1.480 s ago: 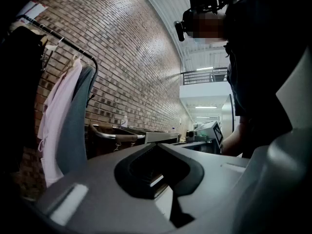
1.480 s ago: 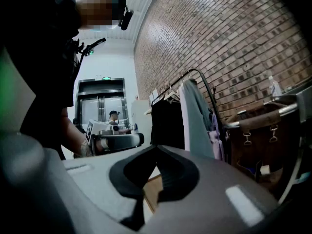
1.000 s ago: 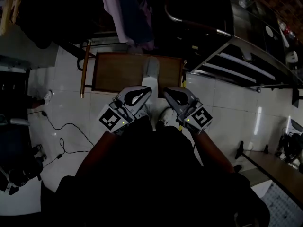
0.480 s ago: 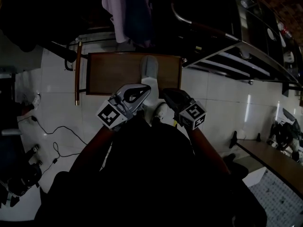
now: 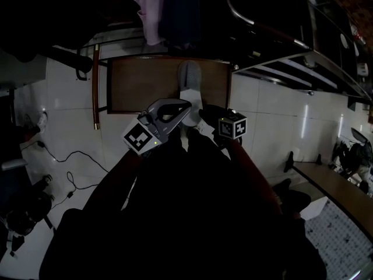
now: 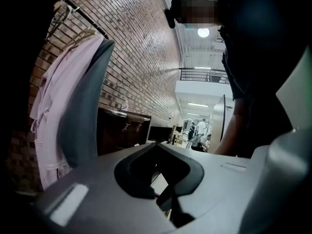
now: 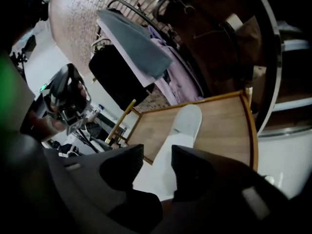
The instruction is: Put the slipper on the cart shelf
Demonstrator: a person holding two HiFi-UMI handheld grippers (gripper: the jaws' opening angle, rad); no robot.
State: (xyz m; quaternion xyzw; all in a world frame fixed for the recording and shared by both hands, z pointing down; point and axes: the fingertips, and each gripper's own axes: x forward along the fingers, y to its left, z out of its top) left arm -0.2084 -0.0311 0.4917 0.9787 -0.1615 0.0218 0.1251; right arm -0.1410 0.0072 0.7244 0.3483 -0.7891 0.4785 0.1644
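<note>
White floor tiles (image 5: 70,121) surrounded the low wooden cart shelf (image 5: 140,83), where the slipper (image 7: 187,123) lay lengthwise, toe pointing away from you and heel seemingly overhanging the near edge. Your right gripper (image 7: 157,155) had just been opening its jaws, the heel showing unpressed in the gap, while your left gripper (image 6: 157,145) had its jaws closed on nothing. It looked light and floppy, so the firmer heel seemed your best hold.

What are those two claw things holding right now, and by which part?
Nothing is held. The jaws of the right gripper have just been opening, with the near end of the slipper loose between them. The left gripper is shut and empty.
</note>
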